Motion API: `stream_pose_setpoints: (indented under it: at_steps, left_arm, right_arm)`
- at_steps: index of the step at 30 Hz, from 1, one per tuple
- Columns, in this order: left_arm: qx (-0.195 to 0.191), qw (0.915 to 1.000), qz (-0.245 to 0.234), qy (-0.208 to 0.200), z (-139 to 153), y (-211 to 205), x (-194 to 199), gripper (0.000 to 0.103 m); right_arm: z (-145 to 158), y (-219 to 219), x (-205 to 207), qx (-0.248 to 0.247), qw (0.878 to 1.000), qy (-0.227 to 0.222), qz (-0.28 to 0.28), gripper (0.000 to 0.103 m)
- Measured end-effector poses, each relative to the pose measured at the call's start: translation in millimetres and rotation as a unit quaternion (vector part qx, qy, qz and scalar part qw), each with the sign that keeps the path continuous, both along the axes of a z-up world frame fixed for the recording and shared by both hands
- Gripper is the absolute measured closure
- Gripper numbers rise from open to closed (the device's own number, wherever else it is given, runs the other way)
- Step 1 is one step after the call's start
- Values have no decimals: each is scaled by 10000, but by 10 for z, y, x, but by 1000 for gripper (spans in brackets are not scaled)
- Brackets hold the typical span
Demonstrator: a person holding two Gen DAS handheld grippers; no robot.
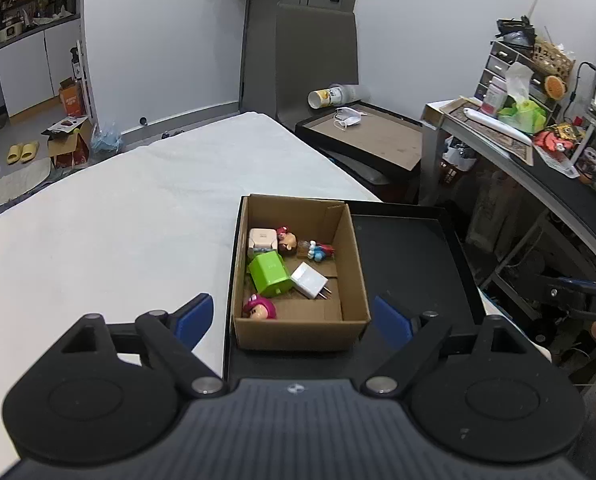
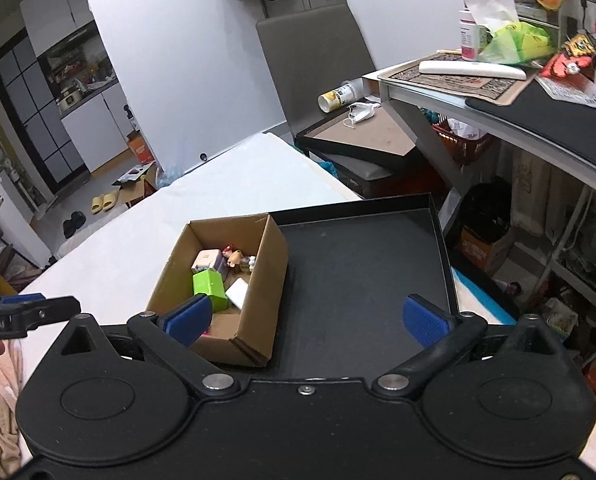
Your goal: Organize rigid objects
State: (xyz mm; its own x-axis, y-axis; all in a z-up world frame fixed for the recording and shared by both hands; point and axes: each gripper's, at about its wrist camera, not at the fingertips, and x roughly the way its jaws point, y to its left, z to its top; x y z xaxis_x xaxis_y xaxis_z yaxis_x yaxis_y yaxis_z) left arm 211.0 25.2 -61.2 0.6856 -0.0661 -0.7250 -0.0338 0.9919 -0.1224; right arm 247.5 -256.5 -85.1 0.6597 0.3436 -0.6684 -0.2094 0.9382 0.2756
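An open cardboard box (image 1: pixel 298 334) stands in the left part of a shallow black tray (image 1: pixel 401 248) on a white-covered table. Inside the box lie a green charger (image 1: pixel 269 273), a white plug (image 1: pixel 309 280), a pink bear figure (image 1: pixel 258 309), a cream cube (image 1: pixel 262 241) and two small figures (image 1: pixel 286 240). My left gripper (image 1: pixel 294 320) hangs open above the box's near wall, with nothing between its blue pads. In the right wrist view my right gripper (image 2: pixel 306 320) is open and empty above the near part of the tray (image 2: pixel 357 272), beside the box (image 2: pixel 270 276).
The white table (image 1: pixel 118 220) spreads to the left. Behind stand a grey chair (image 1: pixel 317 56) and a dark framed board (image 1: pixel 377 136) with a mask and a tipped cup. A cluttered desk (image 1: pixel 517 148) rises at the right, with storage beneath.
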Motion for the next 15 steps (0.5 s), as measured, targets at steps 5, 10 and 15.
stream_pose_setpoints:
  at_steps: [5, 10, 15]
  left_arm:
    - [41, 9997, -128, -185, 79, -40, -246, 16]
    - [-82, 9989, -253, -396, 168, -40, -430, 16]
    - [-129, 9976, -289, -624, 238, -33, -567, 16]
  right_arm:
    - [96, 9, -205, 14, 10000, -41, -56, 0]
    - [191, 84, -421, -94, 9998, -155, -66, 0]
    - [304, 94, -611, -65, 9992, -334, -206, 0]
